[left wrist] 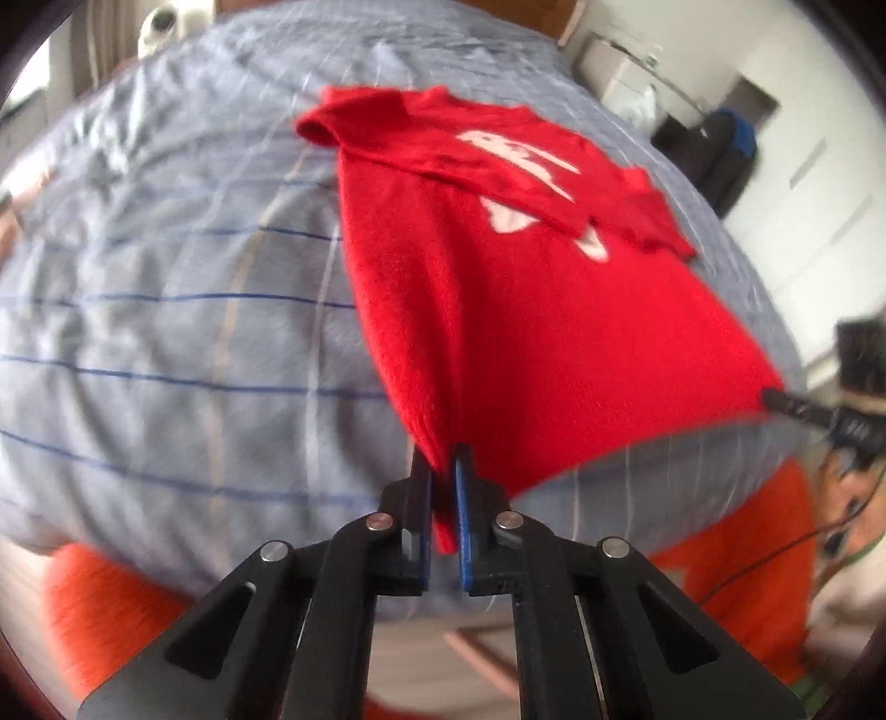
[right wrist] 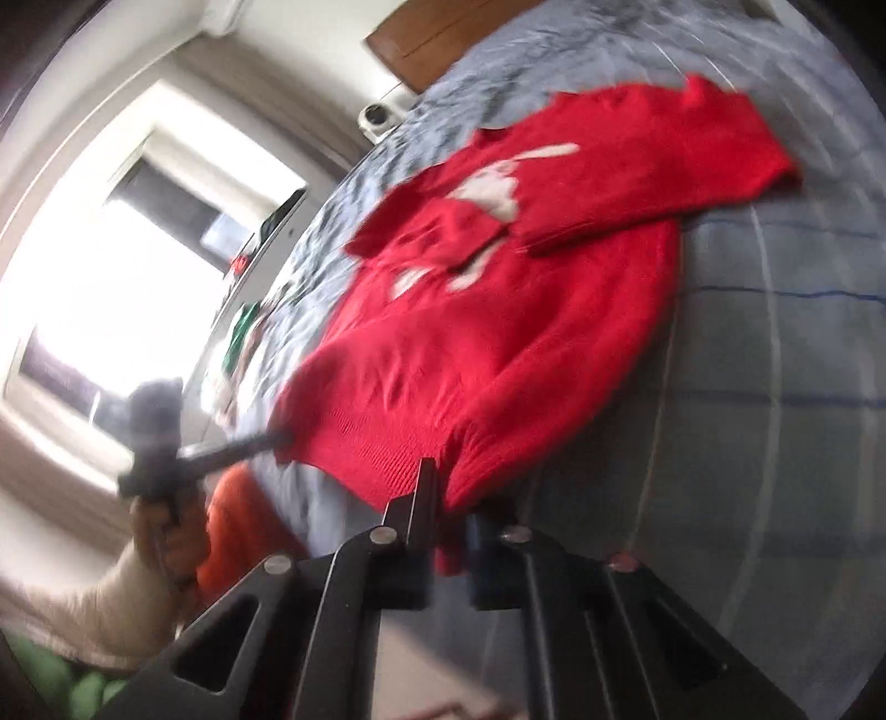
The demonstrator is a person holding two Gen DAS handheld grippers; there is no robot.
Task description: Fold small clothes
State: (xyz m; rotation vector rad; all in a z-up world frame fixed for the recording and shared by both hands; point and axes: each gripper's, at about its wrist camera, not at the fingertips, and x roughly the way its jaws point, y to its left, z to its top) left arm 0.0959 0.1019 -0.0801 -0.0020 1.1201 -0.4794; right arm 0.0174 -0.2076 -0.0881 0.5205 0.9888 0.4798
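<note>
On the bed (left wrist: 166,332), near its front edge, the red sweater (left wrist: 526,332) lies with both sleeves already folded in. Your left tool (left wrist: 443,471) and right tool (right wrist: 451,498) each pinch a hem corner; folding the hem up remains.

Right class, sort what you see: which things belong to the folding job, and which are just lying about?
Part of the job:
- red sweater, sleeves folded in
- left gripper, shut on one hem corner
- right gripper, shut on the other hem corner
- bedsheet, the surface it lies on

Just lying about:
- white camera
- wooden headboard
- window
</note>
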